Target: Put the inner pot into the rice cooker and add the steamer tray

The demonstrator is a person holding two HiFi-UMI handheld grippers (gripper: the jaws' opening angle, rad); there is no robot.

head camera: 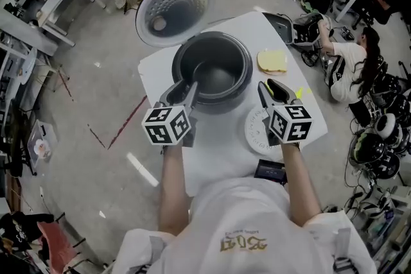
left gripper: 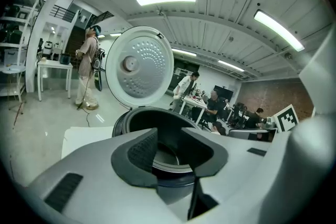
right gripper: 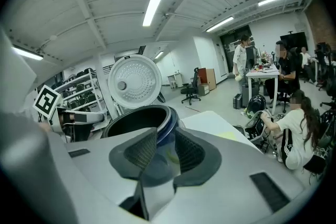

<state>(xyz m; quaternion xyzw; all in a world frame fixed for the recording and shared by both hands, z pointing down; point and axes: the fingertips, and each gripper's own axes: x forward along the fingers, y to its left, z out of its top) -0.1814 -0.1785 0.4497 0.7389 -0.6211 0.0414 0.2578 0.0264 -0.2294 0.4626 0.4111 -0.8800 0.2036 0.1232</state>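
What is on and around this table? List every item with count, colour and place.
table: one, white, centre of the floor
rice cooker: one, dark grey, on the table's far half
lid: one, white inside, open behind the rice cooker
inner pot: one, dark, inside the rice cooker
steamer tray: one, white, on the table, right of the rice cooker
flat pad: one, yellow, on the table's far right
small device: one, black, at the table's near edge
seated person: one, white top, on the floor at right
left hand-held gripper: one, grey, open, at the rice cooker's near side
right hand-held gripper: one, grey, open, above the steamer tray
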